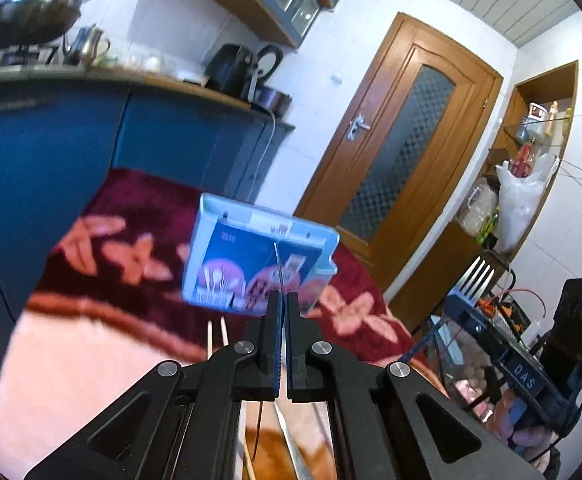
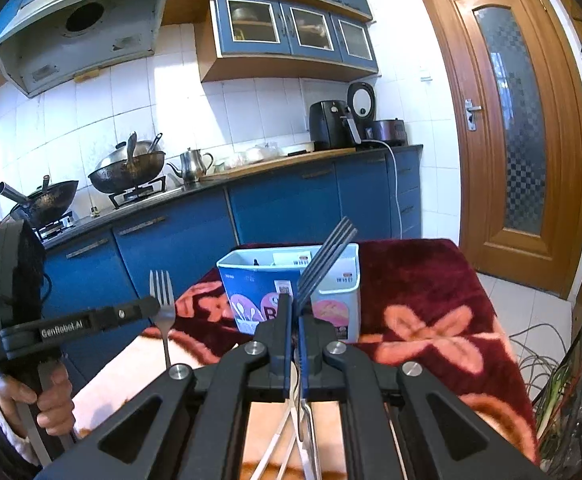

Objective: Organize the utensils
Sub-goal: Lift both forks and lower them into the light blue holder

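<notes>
My left gripper (image 1: 282, 296) is shut on a metal fork (image 1: 278, 264), which I see edge-on as a thin line rising from the jaws. In the right wrist view that gripper (image 2: 153, 306) holds the fork (image 2: 163, 300) upright, tines up, left of the holder, with a hand (image 2: 51, 400) on its grip. My right gripper (image 2: 296, 300) is shut on a second fork (image 2: 327, 260), tines up and leaning right in front of the light blue utensil holder (image 2: 343, 280). The holder (image 1: 219, 248) stands on the table just beyond both grippers. The right gripper's fork (image 1: 476, 276) shows at the right.
A dark red flowered cloth (image 2: 419, 320) covers the table. Several loose utensils (image 2: 291, 448) and chopsticks (image 1: 215, 336) lie near its front edge. Blue cabinets (image 2: 291, 208) with woks (image 2: 127, 168) stand behind, a wooden door (image 2: 507, 120) at right, cables (image 2: 539, 360) beside the table.
</notes>
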### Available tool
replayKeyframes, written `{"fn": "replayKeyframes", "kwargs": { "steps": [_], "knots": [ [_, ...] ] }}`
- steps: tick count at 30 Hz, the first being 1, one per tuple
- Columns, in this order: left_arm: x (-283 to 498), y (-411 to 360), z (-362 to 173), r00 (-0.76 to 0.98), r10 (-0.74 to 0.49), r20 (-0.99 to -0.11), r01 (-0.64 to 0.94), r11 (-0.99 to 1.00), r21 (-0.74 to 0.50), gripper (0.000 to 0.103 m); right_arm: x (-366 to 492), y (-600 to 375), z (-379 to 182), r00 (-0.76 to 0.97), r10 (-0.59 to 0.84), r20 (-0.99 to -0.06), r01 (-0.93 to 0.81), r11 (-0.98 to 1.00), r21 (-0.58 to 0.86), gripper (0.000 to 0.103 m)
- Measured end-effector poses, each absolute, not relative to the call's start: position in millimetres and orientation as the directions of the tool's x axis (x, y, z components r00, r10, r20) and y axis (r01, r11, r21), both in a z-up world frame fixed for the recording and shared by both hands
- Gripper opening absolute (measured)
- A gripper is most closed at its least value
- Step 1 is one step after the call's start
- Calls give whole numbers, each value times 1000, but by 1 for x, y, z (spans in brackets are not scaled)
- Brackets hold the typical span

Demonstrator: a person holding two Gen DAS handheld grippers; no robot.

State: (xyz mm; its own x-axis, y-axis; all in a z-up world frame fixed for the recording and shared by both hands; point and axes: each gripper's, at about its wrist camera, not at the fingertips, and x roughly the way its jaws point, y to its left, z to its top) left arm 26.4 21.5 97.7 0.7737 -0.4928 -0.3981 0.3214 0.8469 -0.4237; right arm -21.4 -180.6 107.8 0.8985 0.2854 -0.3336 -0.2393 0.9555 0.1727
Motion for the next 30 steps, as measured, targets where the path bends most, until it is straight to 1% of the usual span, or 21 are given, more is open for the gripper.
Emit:
{"fn": "replayKeyframes", "kwargs": {
  "steps": [6,15,20,24,30],
  "knots": [
    [36,24,131,818,-468,-335,329,858,-394,1,-18,-182,126,913,279,-297,-242,958,153,4],
    [71,24,192,900,-380,-214,315,906,-282,1,8,-186,149,927,248,-282,-222,968,119,4],
    [98,21,211,917,-360,-170,309,912,-269,1,31,-186,162,935,228,-271,-208,973,100,4],
    [122,19,212,923,-350,-161,298,913,-278,1,51,-187,172,943,209,-259,-192,978,87,4],
    [162,13,191,920,-348,-183,281,907,-313,1,80,-190,179,951,190,-243,-171,980,97,4]
  ]
}}
